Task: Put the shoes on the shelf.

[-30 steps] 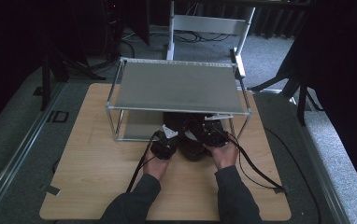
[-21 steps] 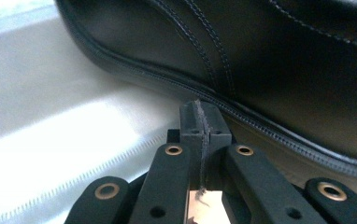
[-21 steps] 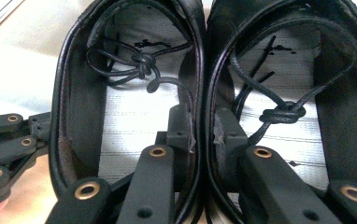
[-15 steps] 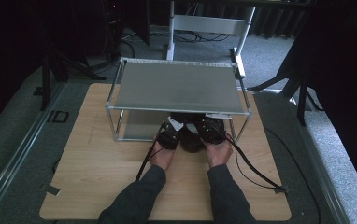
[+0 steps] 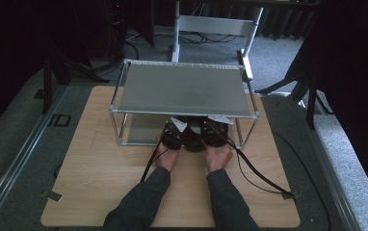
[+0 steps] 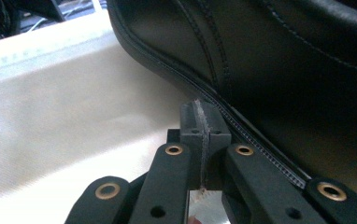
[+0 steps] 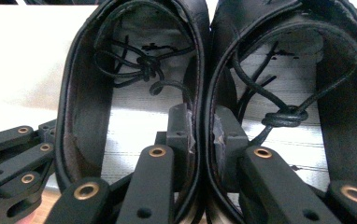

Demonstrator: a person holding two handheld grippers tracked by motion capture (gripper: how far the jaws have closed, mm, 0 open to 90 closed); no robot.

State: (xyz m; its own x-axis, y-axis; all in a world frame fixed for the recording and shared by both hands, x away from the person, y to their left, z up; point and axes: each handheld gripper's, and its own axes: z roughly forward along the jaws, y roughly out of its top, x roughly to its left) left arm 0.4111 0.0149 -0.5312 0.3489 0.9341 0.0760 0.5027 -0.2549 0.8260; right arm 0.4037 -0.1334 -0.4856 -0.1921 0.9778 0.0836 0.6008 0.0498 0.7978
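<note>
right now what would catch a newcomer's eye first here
A pair of black lace-up shoes sits side by side under the metal shelf rack on the wooden table. The right tool pinches both shoes' adjoining inner walls. The left tool is shut, beside one shoe's sole edge.

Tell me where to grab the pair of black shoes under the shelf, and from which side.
Grip the pair of black shoes where the two inner collar walls touch, coming from the heel end with one jaw inside each opening. Those thin upright walls sit side by side, so one pinch takes both. The right gripper is shut on them exactly so; the left gripper is shut, empty, beside a sole.
</note>
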